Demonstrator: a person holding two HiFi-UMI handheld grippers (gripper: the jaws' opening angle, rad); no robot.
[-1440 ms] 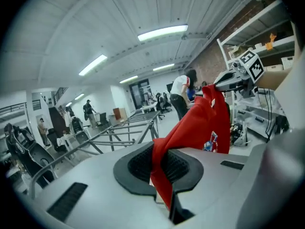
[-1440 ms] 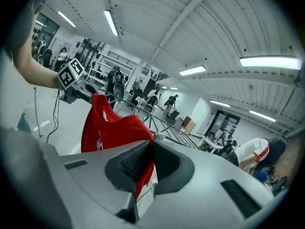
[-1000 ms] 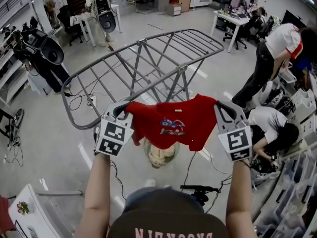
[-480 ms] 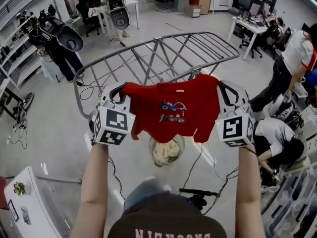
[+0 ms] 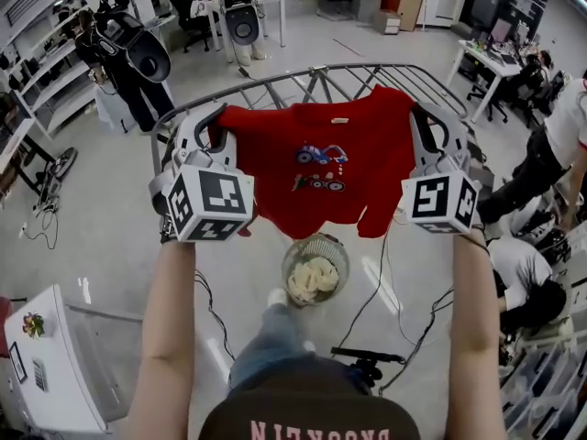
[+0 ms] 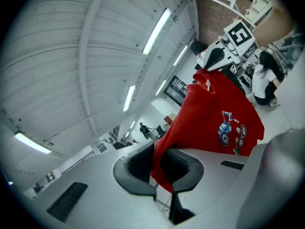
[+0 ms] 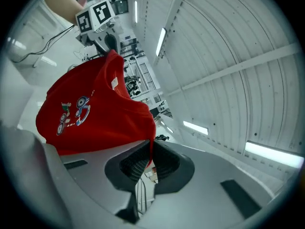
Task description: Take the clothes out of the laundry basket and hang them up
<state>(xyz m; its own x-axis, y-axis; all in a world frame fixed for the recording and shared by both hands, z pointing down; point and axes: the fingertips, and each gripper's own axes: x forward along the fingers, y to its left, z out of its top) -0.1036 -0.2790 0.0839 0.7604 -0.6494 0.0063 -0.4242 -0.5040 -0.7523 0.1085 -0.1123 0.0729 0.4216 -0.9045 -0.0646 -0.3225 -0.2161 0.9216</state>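
**K:** Between left gripper (image 5: 216, 128) and right gripper (image 5: 420, 122): red T-shirt (image 5: 321, 168), stretched flat, vehicle print facing the head camera.

**M:** Grip state?

**K:** Left gripper view: left gripper (image 6: 162, 165) has its jaws pinched together on one shoulder edge, with cloth running between the pads. Right gripper view shows the same: right gripper (image 7: 150, 165) is clamped on the other shoulder of the red T-shirt (image 7: 95, 113).

**M:** Rack?

**K:** Grey drying rack (image 5: 316, 79) is just beyond the jaw tips, behind the shirt's top edge. Can't tell whether the cloth touches it.

**M:** Basket?

**K:** Round laundry basket (image 5: 341, 253) sits on the floor below both grippers, under the shirt's hem. Pale clothes (image 5: 312, 278) are bunched inside.

**M:** Anything else nearby?

**K:** One person (image 5: 548, 168) bending over, well out past the right gripper's outer side.
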